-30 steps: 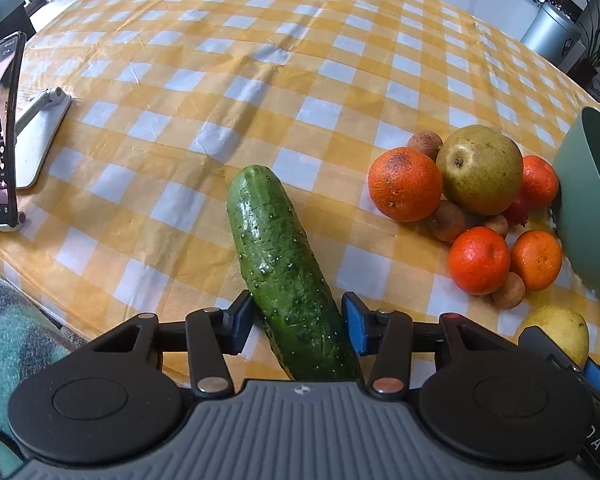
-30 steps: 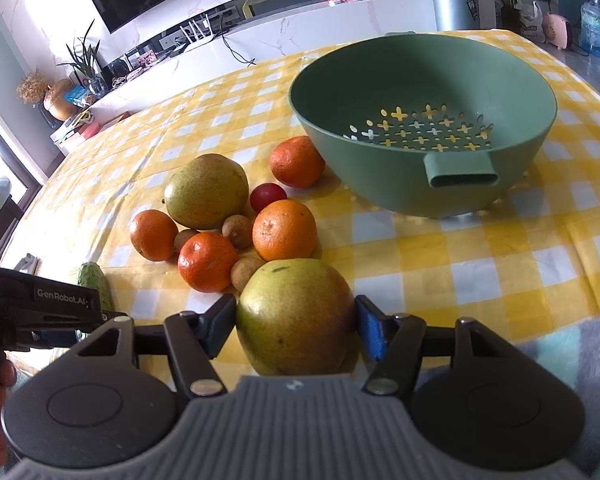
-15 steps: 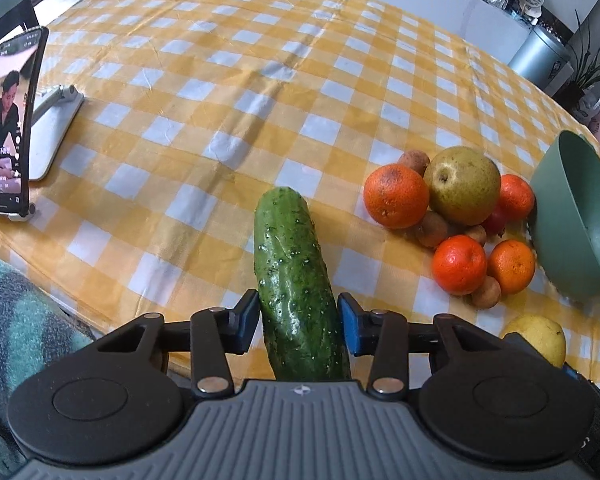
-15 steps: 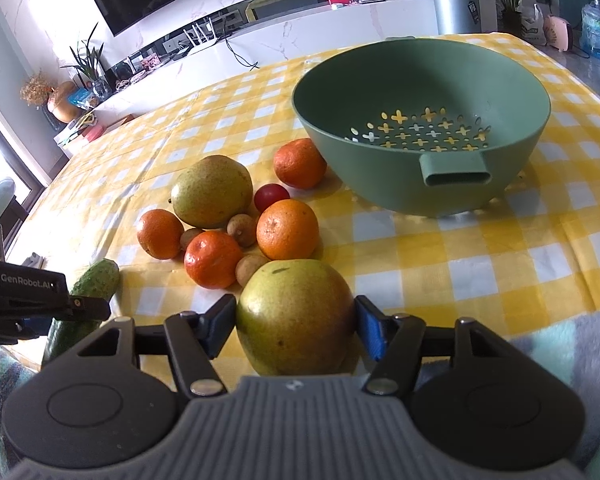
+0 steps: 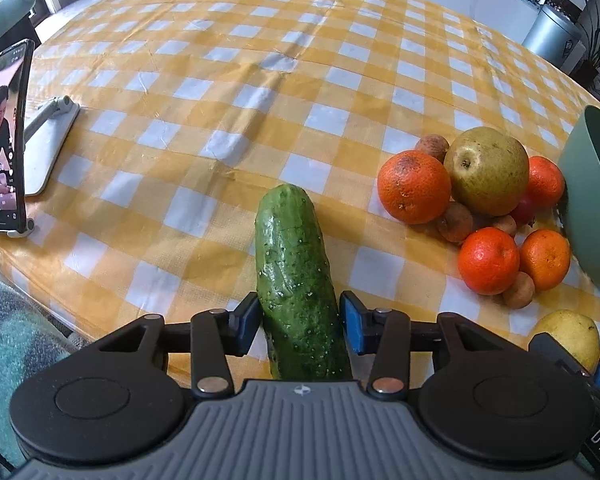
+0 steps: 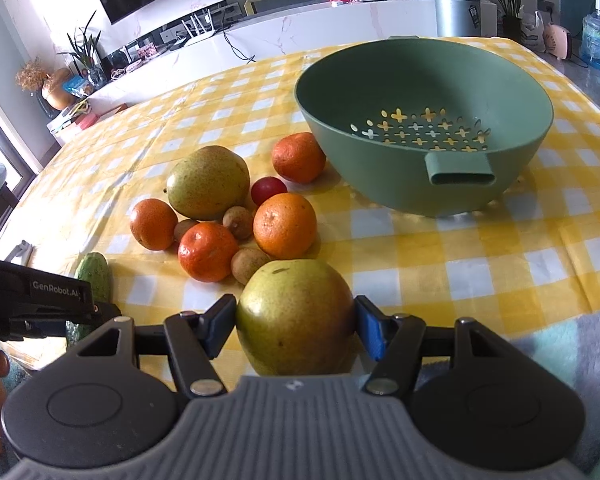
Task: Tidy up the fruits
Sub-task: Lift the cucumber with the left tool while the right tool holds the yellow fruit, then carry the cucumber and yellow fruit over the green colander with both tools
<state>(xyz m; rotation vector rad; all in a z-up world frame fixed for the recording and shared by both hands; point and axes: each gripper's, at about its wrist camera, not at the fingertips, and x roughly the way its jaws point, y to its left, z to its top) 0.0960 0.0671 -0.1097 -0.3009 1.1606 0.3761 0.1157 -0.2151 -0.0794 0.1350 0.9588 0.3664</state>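
Observation:
My left gripper [image 5: 300,322] is shut on a green cucumber [image 5: 296,276] held above the yellow checked table's near edge. My right gripper [image 6: 296,326] is shut on a yellow-green pear [image 6: 296,316], raised near the table's front. A green colander [image 6: 424,120] stands empty beyond it. Left of the colander lies a pile with a second pear [image 6: 208,182], several oranges [image 6: 285,225], small brown fruits [image 6: 239,222] and a red one [image 6: 269,190]. The same pile [image 5: 488,170] shows at right in the left wrist view. The held cucumber [image 6: 95,270] also shows in the right wrist view.
A phone [image 5: 4,136] on a white stand [image 5: 48,140] sits at the table's left edge. A teal blanket [image 5: 8,344] lies below the front edge. The colander's side [image 5: 592,200] is at the far right of the left view.
The left gripper has lifted and straightened the cucumber, drawing back slightly. The right gripper has risen a little with the pear, the colander now seen more from above.

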